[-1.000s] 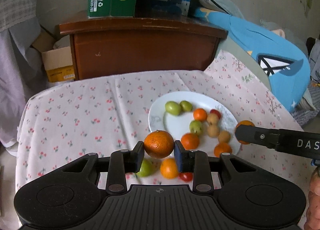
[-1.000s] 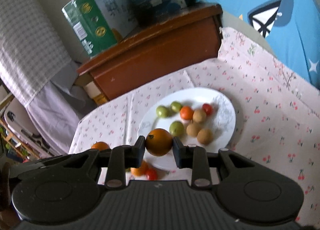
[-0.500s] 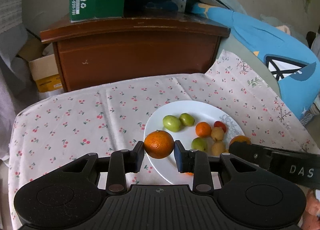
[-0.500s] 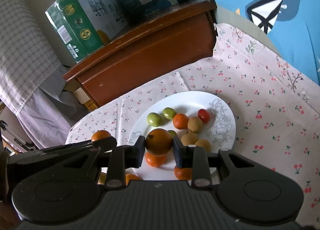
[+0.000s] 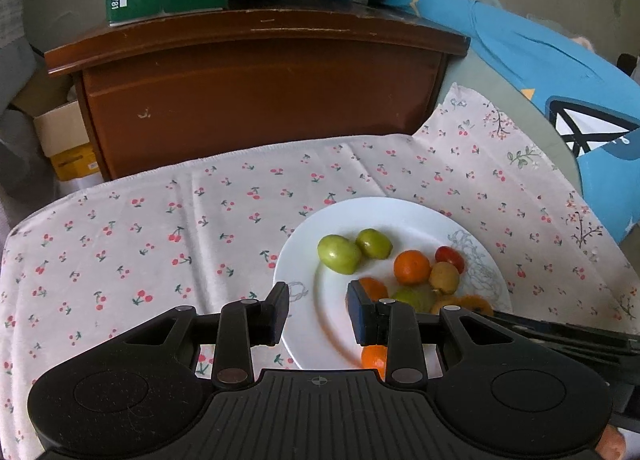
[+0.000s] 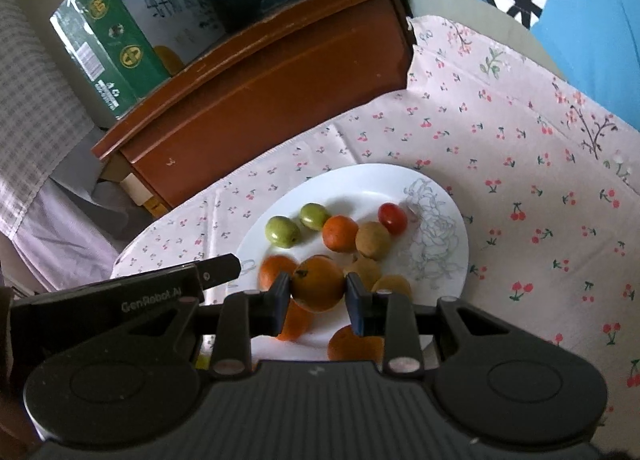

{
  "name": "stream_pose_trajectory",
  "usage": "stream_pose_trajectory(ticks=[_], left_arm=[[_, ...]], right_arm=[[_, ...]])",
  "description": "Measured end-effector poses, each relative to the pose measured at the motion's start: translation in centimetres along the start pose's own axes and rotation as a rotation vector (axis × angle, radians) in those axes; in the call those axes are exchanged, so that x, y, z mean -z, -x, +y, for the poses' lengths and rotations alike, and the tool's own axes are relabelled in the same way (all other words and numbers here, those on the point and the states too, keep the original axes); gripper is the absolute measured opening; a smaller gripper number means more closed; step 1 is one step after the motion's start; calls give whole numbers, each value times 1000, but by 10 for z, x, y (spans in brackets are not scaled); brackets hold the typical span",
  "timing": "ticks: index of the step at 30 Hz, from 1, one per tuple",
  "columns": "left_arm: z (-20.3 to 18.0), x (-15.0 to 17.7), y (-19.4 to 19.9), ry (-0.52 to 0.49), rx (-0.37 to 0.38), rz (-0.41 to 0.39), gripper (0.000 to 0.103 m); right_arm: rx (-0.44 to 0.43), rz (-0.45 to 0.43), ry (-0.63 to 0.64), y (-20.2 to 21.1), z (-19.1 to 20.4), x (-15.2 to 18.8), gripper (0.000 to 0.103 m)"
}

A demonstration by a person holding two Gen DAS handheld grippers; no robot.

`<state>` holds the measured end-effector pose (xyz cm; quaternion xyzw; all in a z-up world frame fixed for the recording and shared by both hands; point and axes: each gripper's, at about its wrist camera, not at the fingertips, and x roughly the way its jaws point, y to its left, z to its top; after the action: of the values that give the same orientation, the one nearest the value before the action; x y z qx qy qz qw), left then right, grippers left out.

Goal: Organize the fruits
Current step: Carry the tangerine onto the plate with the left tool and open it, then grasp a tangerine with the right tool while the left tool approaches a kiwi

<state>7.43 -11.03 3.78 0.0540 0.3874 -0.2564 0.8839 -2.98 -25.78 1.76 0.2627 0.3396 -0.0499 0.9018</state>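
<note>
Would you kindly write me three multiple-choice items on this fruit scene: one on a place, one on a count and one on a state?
1. Where do the two green fruits lie?
A. on the white plate
B. inside a basket
C. on the floor

2. How many red tomatoes show on the plate?
A. three
B. one
C. none

3. What is between the left tool fingers?
A. an orange
B. a green fruit
C. nothing

Answers:
1. A: they sit side by side on the plate's far part.
2. B: a single red one lies beside a brown fruit.
3. C: the gap shows only plate behind it.
</note>
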Motion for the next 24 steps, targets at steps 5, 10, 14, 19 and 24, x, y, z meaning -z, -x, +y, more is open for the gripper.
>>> stream_pose_trajectory(ticks=[5, 10, 14, 19, 24], left_arm=[[1, -5, 5, 22, 9, -14, 37], [2, -11, 21, 22, -41, -52, 77], [6, -15, 37, 4, -57, -68, 81], [16, -12, 56, 13, -77, -71, 83], [31, -1, 70, 49, -105, -53, 83]], right_arm=[[-5, -23, -17, 2, -3, -3, 33], [-10, -41, -5, 6, 0, -5, 34], [-17, -58, 16, 13, 6, -6, 39], [-32, -71, 60, 23, 16, -1, 40], [-49, -64, 108, 32, 27, 9, 40]])
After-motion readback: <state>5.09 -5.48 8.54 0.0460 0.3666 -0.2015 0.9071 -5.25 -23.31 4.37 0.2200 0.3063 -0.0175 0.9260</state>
